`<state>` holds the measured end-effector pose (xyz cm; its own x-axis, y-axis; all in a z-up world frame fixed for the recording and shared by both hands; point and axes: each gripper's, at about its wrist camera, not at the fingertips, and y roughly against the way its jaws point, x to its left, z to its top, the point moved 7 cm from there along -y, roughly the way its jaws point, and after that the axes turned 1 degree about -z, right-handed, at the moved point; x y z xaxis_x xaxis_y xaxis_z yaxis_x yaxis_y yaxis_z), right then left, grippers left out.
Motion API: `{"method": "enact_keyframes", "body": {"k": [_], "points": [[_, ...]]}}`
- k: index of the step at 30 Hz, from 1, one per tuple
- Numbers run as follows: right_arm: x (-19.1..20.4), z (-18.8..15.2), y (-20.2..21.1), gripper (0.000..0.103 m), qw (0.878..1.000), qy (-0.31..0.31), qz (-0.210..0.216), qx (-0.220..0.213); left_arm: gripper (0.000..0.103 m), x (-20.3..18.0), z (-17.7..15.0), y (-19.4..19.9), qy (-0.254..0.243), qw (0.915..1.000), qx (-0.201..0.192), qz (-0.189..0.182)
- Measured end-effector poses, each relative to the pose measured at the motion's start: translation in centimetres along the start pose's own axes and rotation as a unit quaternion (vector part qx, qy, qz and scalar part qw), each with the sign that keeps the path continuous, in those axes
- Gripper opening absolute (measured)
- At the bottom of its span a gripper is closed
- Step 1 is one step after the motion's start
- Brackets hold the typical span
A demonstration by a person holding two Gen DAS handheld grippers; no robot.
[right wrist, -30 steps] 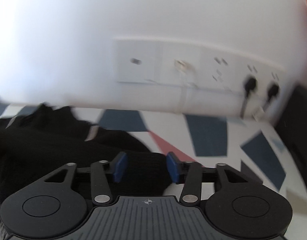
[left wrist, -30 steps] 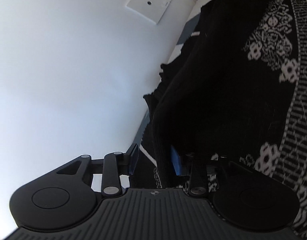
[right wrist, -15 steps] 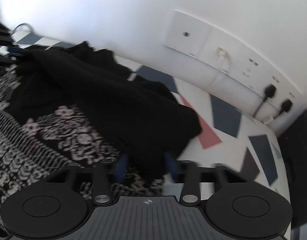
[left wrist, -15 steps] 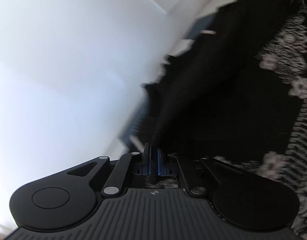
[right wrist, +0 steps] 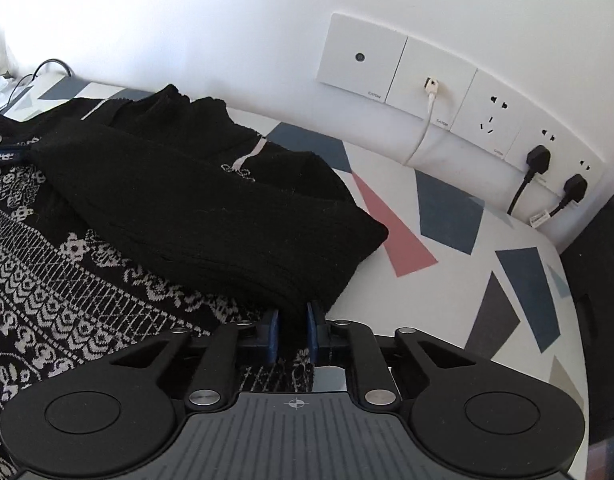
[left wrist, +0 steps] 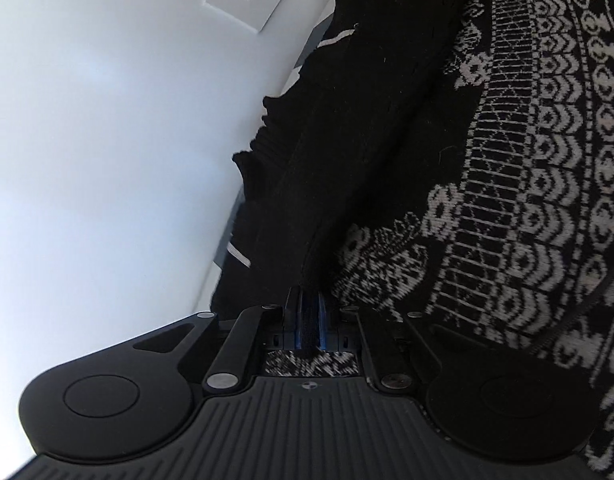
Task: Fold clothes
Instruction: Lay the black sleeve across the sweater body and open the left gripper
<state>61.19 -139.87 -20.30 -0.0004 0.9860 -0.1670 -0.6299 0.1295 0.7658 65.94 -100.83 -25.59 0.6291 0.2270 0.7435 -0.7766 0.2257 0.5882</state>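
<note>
Both views are lit by soft, bright daylight, with no lamp or window seen. In the left wrist view the white wall is washed out to a pale, slightly bluish glare, and detail in the black knit garment is swallowed by darkness. In the right wrist view exposure is more even: the wall sockets and the patterned worktop are rendered crisply, and only a faint, diffuse shadow is cast beneath the garment's edge. No motion blur is noticed. Strong fisheye distortion is present, so straight lines are bowed and the corners are vignetted to black.
</note>
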Motion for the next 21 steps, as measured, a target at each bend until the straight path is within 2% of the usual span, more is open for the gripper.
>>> {"method": "enact_keyframes", "body": {"k": [1, 3, 4, 5, 6, 9, 11, 12, 14, 17, 20, 21], "points": [[-0.1, 0.0, 0.0, 0.02, 1.0, -0.001, -0.002, 0.002, 0.011, 0.3, -0.1, 0.1, 0.009, 1.0, 0.0, 0.0], [-0.3, 0.1, 0.4, 0.033, 1.0, -0.007, -0.004, -0.01, 0.019, 1.0, -0.2, 0.0, 0.027, 0.9996, 0.002, 0.0], [-0.4, 0.2, 0.6, 0.035, 1.0, -0.011, -0.005, -0.016, 0.034, 1.2, -0.2, 0.0, 0.029, 0.9996, 0.0, 0.006], [-0.5, 0.4, 1.1, 0.037, 0.999, -0.022, 0.0, -0.028, 0.053, 1.4, -0.2, 0.1, 0.03, 0.9995, -0.003, 0.013], [-0.6, 0.5, 1.4, 0.039, 0.999, -0.033, 0.007, -0.035, 0.06, 1.4, -0.2, 0.0, 0.026, 0.9995, -0.006, 0.019], [-0.4, 0.9, 1.9, 0.046, 0.997, -0.055, 0.025, -0.051, 0.061, 1.4, 0.2, 0.0, 0.026, 0.9993, -0.018, 0.022], [-0.3, 1.3, 2.0, 0.049, 0.994, -0.083, 0.036, -0.063, 0.061, 1.8, 0.7, 0.2, 0.061, 0.9977, -0.029, -0.004], [-0.5, 1.7, 2.0, 0.054, 0.991, -0.104, 0.04, -0.071, 0.061, 2.1, 1.0, 0.4, 0.084, 0.9957, -0.034, -0.021], [-0.9, 2.3, 1.6, 0.063, 0.984, -0.152, 0.032, -0.088, 0.062, 2.7, 1.4, 0.4, 0.138, 0.9882, -0.038, -0.053], [-1.2, 3.3, 0.1, 0.065, 0.975, -0.196, 0.016, -0.103, 0.069, 3.4, 1.6, -0.4, 0.221, 0.97, -0.031, -0.097], [0.0, 3.9, -2.2, 0.065, 0.984, -0.162, 0.014, -0.069, 0.071, 3.9, 1.7, -1.8, 0.299, 0.9447, -0.01, -0.134], [0.6, 3.9, -2.8, 0.065, 0.99, -0.13, 0.006, -0.053, 0.071, 4.2, 1.7, -2.0, 0.326, 0.9346, -0.004, -0.143]]}}
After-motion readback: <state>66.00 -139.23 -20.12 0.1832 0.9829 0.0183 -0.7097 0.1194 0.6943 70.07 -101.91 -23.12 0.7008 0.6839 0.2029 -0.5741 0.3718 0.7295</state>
